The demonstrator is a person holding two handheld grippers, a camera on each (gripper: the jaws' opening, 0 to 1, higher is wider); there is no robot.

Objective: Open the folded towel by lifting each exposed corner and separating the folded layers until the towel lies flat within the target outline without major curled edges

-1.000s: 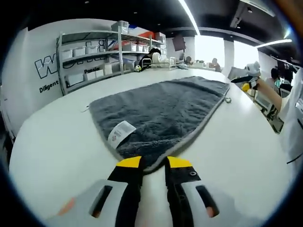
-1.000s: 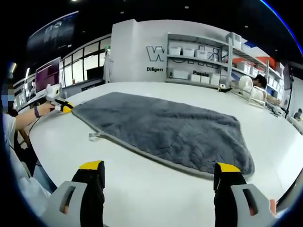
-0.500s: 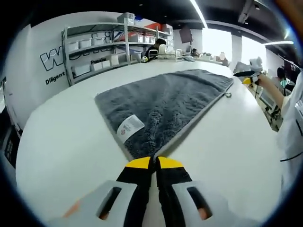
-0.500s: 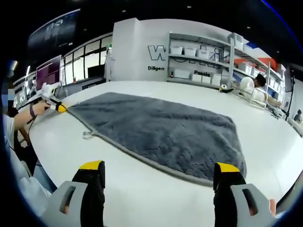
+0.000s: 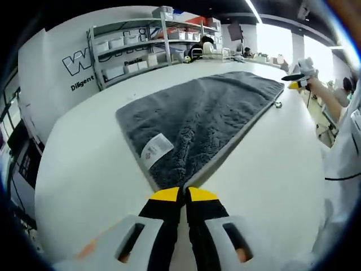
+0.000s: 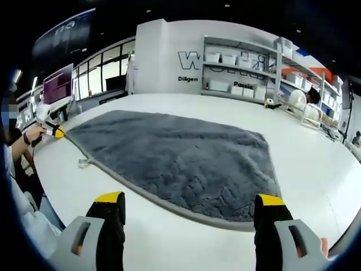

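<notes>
Soft, floppy grey towel: left gripper pinches its 6 o'clock corner, right gripper hovers gaping; lift by the bound hem

Left gripper fingers pinch the grey towel's near corner.

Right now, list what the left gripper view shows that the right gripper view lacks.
Left gripper view: a white label on the grey towel, and the left claw shut on the towel's near corner. Right gripper view: the right claw, jaws wide open and holding nothing, and a purple monitor at the far left. Both: the grey towel spread on the white table, and the shelves along the back wall.
</notes>
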